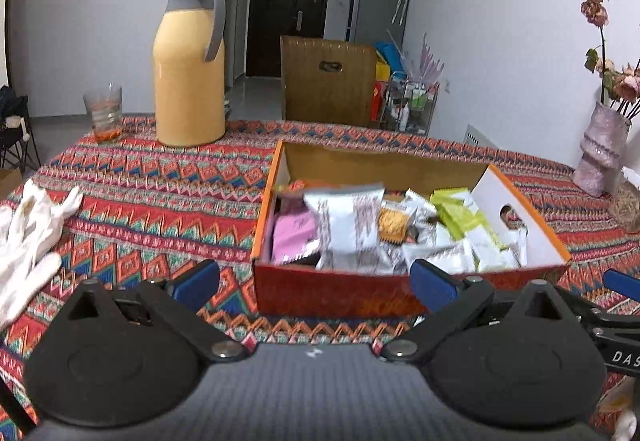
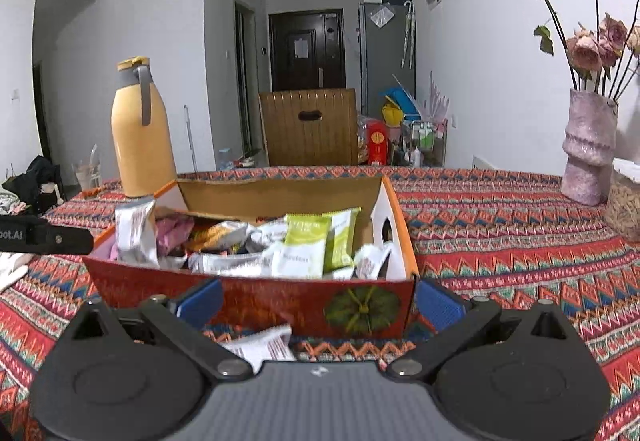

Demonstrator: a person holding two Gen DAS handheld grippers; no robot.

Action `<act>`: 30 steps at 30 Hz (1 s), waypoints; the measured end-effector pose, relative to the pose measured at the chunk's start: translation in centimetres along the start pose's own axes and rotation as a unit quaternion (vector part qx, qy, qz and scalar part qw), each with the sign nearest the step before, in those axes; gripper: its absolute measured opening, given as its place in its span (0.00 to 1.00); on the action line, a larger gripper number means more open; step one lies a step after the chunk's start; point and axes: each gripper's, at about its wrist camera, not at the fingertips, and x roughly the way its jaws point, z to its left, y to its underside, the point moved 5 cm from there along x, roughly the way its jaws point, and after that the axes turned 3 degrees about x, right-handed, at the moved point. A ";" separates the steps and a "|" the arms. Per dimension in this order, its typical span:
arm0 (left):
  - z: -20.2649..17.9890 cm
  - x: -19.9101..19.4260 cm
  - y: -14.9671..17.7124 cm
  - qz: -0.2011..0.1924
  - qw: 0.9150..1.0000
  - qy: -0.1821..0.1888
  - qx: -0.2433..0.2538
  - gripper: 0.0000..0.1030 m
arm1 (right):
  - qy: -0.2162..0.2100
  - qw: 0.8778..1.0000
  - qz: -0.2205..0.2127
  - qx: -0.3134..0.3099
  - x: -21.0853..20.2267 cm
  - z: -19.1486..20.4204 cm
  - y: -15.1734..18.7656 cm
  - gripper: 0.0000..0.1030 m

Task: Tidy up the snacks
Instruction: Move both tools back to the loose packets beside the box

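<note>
An open cardboard box with a red patterned front wall stands on the table, filled with several snack packets. A white and grey packet sticks up near its left side, and green packets lean at its right. My left gripper is open, low in front of the box, holding nothing. My right gripper is open too, its blue pads on either side of the box's front wall. One white packet lies on the cloth just before the box, between the right fingers.
A patterned red tablecloth covers the table. A yellow thermos jug and a glass stand at the back left, white gloves lie at the left edge, and a pink vase of dried roses stands at the right. A wooden chair is behind.
</note>
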 end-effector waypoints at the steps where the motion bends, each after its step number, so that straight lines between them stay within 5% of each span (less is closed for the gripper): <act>1: 0.2 0.2 0.4 0.005 1.000 -0.001 -0.002 1.00 | 0.001 1.000 0.004 0.001 0.0 0.0 0.2 1.00; 30: 1.0 2.7 4.0 0.023 1.000 0.009 -0.006 1.00 | 0.010 0.996 0.085 -0.009 3.2 -0.2 3.6 1.00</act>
